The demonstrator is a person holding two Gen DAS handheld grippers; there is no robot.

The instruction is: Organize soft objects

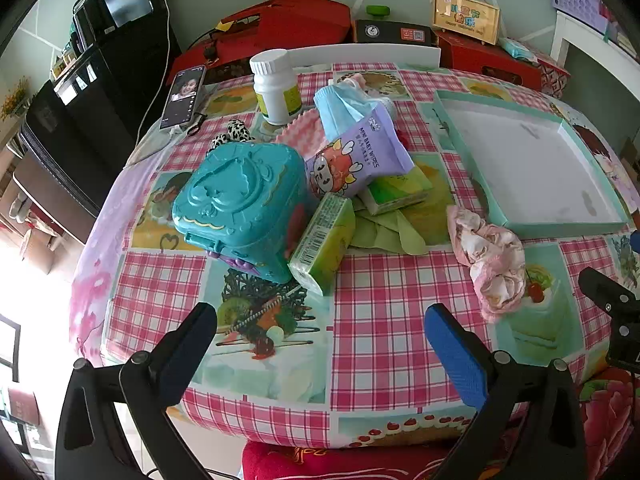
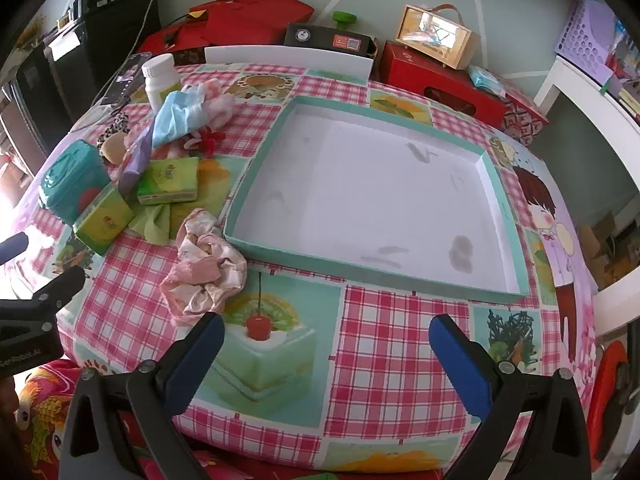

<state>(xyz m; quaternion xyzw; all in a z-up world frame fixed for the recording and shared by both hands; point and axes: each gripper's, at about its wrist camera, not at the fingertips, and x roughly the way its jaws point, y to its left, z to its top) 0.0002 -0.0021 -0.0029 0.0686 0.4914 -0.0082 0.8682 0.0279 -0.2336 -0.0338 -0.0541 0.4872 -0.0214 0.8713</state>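
Note:
A crumpled pink cloth (image 1: 490,264) (image 2: 204,266) lies on the checked tablecloth by the near left corner of an empty teal-rimmed tray (image 1: 560,226) (image 2: 376,276). Left of it sits a heap: two green tissue packs (image 1: 324,242) (image 2: 170,180), a green cloth (image 1: 384,232), a purple baby-wipes pack (image 1: 356,164), a blue face mask (image 2: 178,114) and a teal plastic case (image 1: 240,204) (image 2: 74,188). My left gripper (image 1: 320,326) hovers open over the table in front of the heap. My right gripper (image 2: 326,334) hovers open just right of the pink cloth, holding nothing.
A white pill bottle (image 1: 276,86) (image 2: 160,80) and a phone (image 1: 184,96) stand at the back left. Red boxes (image 2: 440,80) and a small wooden frame (image 2: 438,36) sit behind the table. A red patterned seat (image 1: 340,462) lies below the near table edge.

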